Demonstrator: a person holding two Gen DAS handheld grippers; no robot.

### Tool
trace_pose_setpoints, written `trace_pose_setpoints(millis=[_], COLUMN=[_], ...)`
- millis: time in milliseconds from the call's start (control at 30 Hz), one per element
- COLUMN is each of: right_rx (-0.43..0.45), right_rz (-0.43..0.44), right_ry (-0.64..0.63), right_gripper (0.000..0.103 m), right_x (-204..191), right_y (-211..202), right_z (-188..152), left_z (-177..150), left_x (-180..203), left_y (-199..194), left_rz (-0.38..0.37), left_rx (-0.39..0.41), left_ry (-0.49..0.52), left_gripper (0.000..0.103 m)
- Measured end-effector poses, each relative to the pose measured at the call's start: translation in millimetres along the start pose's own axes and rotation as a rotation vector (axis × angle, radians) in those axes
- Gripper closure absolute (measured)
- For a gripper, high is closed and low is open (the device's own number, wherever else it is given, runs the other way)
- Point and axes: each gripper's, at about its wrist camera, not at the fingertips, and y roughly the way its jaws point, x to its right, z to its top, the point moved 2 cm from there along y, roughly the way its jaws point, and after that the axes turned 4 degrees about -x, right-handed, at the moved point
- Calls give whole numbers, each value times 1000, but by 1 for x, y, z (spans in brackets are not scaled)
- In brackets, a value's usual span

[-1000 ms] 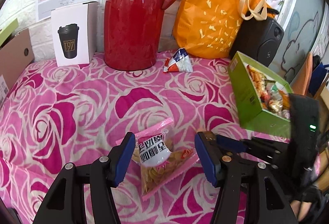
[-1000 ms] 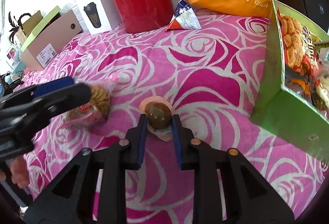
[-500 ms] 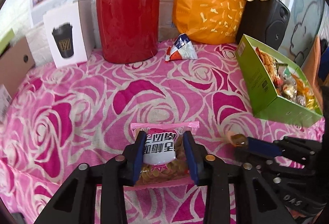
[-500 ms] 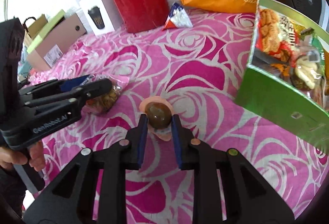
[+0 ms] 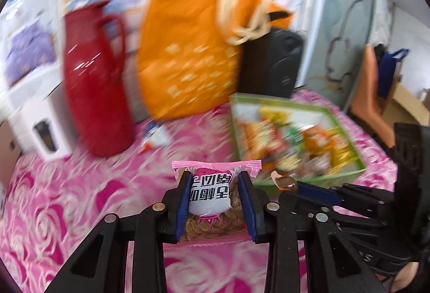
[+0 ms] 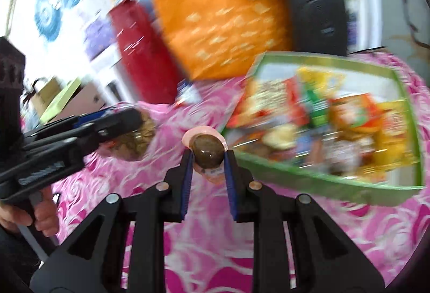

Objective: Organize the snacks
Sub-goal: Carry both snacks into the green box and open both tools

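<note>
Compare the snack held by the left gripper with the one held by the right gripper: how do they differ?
The pink packet in the left gripper is a flat pouch with a printed white label and small golden pieces showing; the brown egg-shaped snack in the right gripper is rounded, glossy and sealed in clear peach-edged wrap. The pink packet is the wider of the two. Both are clamped between fingers, off the pink cloth, near the green box.

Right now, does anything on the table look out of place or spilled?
One small blue-and-white snack packet lies alone on the pink cloth beside the red jug, outside the green box. Nothing looks spilled.
</note>
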Motion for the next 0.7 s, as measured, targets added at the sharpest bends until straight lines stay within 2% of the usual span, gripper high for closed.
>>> trace_pose_setpoints(millis=[200,400,567,700], right_rx=[51,74,74,68], right_rz=[-182,-326,-386,-378], right_ry=[90,98,69,69], right_gripper=[78,78,77,77], right_x=[67,107,119,124], right_y=[-28,-34,-23,-15], right_z=[14,25,30,28], left_z=[31,48,55,56], left_x=[57,88,93,89], left_y=[16,49,70,83], left_rz=[-67,-88,-83,-67], left_rx=[21,-11,-28,-51], left_ry=[76,81,73,64], left_gripper=[68,68,68,68])
